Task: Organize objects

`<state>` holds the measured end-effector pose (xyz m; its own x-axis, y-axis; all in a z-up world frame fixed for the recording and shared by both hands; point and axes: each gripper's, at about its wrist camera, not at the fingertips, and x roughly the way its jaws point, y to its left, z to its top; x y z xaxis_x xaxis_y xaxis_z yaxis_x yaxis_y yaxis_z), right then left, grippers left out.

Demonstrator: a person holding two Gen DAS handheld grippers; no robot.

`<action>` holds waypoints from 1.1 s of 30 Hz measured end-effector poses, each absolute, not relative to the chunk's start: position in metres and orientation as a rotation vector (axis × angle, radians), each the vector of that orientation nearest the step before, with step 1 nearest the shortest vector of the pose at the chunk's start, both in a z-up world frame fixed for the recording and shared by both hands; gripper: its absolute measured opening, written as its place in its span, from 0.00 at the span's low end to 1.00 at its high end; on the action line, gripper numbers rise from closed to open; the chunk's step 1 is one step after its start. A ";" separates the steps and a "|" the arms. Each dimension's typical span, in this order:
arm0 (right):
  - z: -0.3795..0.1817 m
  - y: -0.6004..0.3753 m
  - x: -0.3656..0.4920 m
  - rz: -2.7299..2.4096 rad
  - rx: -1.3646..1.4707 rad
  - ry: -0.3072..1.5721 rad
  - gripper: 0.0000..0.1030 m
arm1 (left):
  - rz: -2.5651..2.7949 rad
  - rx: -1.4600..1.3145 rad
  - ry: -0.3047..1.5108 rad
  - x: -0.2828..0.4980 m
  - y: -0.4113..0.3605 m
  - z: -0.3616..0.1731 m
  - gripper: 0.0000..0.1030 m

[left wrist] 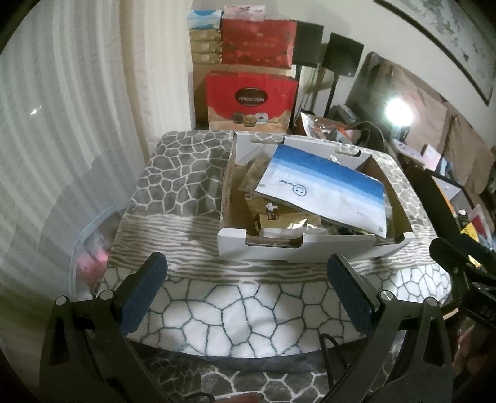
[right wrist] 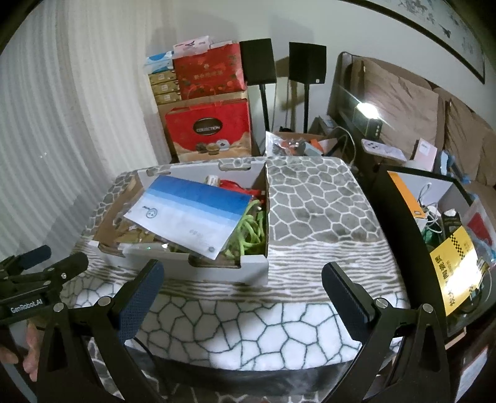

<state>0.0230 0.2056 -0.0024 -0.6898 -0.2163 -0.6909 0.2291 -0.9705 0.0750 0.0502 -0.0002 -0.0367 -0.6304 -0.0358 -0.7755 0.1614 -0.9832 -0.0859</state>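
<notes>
Both grippers, left gripper (left wrist: 248,279) and right gripper (right wrist: 241,279), are hovering with jaws spread wide over the patterned desk (right wrist: 310,198). Ahead, the white cardboard box (left wrist: 297,248) is holding a blue-white booklet (left wrist: 322,192), brown packets (left wrist: 272,217) and green cord (right wrist: 251,232); bare cloth is lying open around it.

A lived-in home, most likely a living room. A brown cushioned sofa (right wrist: 412,102) runs along one wall under a long framed painting (right wrist: 446,28), sheer white curtains (right wrist: 62,124) cover the other side, and two black speakers on stands (right wrist: 259,62) sit in the corner. Red gift boxes (right wrist: 210,130) and tissue packs (right wrist: 159,62) are stacked by the wall, and a low table carries a stone-patterned cloth (right wrist: 310,201).
</notes>
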 end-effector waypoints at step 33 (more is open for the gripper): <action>-0.007 0.199 0.023 -2.687 1.106 0.006 0.99 | -2.739 1.314 0.207 0.051 0.003 -0.038 1.00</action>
<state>0.0229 0.1987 -0.0069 -0.6867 -0.2142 -0.6946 0.2172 -0.9724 0.0851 0.0512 0.0031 -0.0377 -0.6236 -0.0283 -0.7812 0.1454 -0.9861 -0.0804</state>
